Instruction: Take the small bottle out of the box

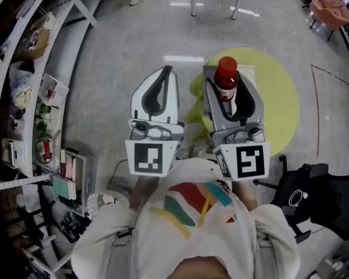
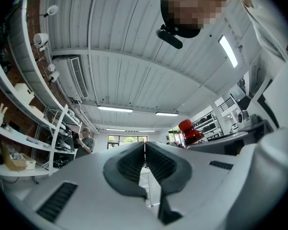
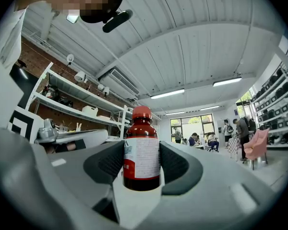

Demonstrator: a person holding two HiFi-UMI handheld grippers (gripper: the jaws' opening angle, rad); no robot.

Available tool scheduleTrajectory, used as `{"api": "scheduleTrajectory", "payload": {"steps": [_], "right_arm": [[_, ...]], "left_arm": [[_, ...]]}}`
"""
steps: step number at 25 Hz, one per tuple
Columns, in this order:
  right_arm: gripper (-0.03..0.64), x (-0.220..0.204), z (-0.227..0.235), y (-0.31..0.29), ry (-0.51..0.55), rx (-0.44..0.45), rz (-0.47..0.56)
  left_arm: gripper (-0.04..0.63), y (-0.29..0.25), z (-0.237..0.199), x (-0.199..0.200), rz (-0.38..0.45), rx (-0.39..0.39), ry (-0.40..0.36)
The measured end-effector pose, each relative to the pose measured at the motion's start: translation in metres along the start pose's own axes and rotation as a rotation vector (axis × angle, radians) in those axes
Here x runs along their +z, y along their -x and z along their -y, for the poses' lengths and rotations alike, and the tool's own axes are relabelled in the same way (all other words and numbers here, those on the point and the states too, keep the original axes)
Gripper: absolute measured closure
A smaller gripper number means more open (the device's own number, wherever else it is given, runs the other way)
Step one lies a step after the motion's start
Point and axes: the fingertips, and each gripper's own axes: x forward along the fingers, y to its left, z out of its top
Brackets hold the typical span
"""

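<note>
Extraction step reads as done: the small bottle [image 1: 226, 74] is in the right gripper [image 1: 230, 92], whose jaws stand fairly wide and press on the two sides of its dark body, cap up. The bottle is held upright in the air in front of us, above the floor. No box shows in any view, so we cannot say where it now lies. The left gripper [image 1: 163, 77] hangs just beside it with its jaws closed together and nothing between them. Our judgement is that what remains is to carry the bottle to a surface and set it down on its base, keeping it vertical and the grip steady, since the round body could twist between the ribbed pads. Writing: the bottle has a red cap [image 3: 141, 113] and a white label [image 3: 141, 157] with a red band along its lower left – the print is too small for us to read, no brand made out. The marker cube [image 1: 248, 161] on each gripper carries only a black-and-white square pattern, no words.
</note>
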Motion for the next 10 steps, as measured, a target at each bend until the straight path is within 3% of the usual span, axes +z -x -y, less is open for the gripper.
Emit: {"api": "scheduleTrajectory", "payload": {"steps": [10], "right_arm": [[0.399,-0.001,-0.0004,0.0021,0.012,0.005,0.003]], "left_arm": [[0.58,-0.0019,0.0031,-0.001,0.002,-0.007,-0.009]]}}
